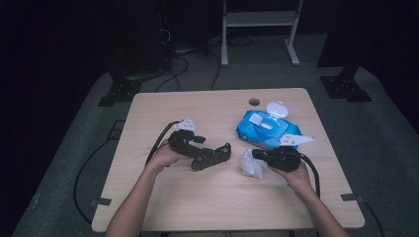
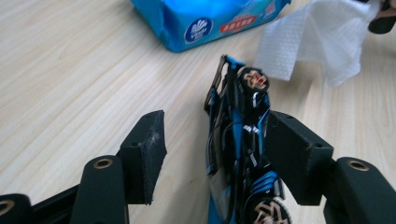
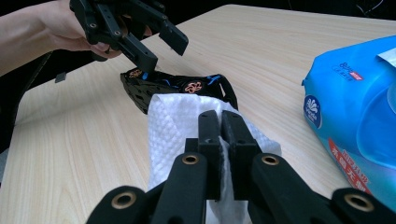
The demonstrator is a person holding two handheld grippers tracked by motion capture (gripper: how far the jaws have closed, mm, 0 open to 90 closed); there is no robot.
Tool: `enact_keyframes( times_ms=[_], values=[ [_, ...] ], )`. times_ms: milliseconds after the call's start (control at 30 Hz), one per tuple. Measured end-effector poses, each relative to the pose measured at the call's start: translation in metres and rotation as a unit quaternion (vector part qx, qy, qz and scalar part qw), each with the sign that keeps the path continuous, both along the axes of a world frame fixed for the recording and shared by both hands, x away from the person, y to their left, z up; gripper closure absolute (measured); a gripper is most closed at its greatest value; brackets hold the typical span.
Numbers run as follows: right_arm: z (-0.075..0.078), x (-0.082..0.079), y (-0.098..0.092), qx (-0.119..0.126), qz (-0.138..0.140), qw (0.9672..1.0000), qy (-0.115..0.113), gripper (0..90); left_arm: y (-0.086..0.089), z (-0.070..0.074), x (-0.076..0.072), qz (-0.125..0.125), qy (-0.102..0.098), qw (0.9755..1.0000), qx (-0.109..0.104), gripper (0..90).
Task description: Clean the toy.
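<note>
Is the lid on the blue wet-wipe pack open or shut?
Open: the white oval flip lid stands tilted back from the top of the blue plastic wet-wipe pack, uncovering the white dispensing opening.

- Light wooden table [image 1: 163, 106], rounded corners, small round hole [image 1: 254, 102] near far edge.
- Grey carpet floor [image 1: 385, 143] all around, dim toward the edges.
- Black cables [image 1: 173, 66] trailing across floor behind the table, another looping down the left side.
- White metal frame [image 1: 259, 29] with two legs standing on floor at the back.
- Black stand bases [image 1: 344, 88] at far right and far left [image 1: 118, 91] of the table.
- Bits of dark tape [image 1: 101, 201] on floor near front corners.
- Background dark, almost black; light falling mostly on tabletop.
</note>
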State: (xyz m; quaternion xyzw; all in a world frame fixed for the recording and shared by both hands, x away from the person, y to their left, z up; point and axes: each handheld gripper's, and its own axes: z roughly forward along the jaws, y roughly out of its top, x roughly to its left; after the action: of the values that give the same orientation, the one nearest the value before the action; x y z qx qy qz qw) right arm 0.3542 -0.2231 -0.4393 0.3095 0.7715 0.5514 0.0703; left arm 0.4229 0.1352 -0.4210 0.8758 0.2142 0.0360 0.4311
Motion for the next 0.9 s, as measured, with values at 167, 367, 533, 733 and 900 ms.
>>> enact_keyframes(
  times_ms=[167, 367, 533, 733, 900],
  values=[
    [-0.002, 0.001, 0.000, -0.005, 0.001, 1.0000, 0.002, 86.2, -0.003, -0.005, -0.002, -0.004, -0.003, 1.0000, 0.002, 36.8],
    [-0.001, 0.002, -0.001, -0.009, -0.003, 1.0000, 0.002, 86.2, -0.007, -0.003, -0.012, -0.004, -0.040, 0.9991, 0.014, 38.4],
    [-0.001, 0.000, -0.001, -0.019, -0.003, 0.9998, 0.001, 86.2, -0.013, -0.005, -0.026, -0.022, -0.055, 0.9981, 0.014, 37.9],
    [0.000, -0.001, -0.002, -0.028, -0.003, 0.9996, 0.000, 86.2, -0.030, -0.014, -0.043, -0.043, -0.083, 0.9941, 0.056, 35.9],
    [-0.003, -0.002, -0.005, -0.034, -0.006, 0.9994, 0.004, 86.2, -0.034, -0.025, -0.044, -0.033, -0.085, 0.9940, 0.062, 36.5]
  ],
)
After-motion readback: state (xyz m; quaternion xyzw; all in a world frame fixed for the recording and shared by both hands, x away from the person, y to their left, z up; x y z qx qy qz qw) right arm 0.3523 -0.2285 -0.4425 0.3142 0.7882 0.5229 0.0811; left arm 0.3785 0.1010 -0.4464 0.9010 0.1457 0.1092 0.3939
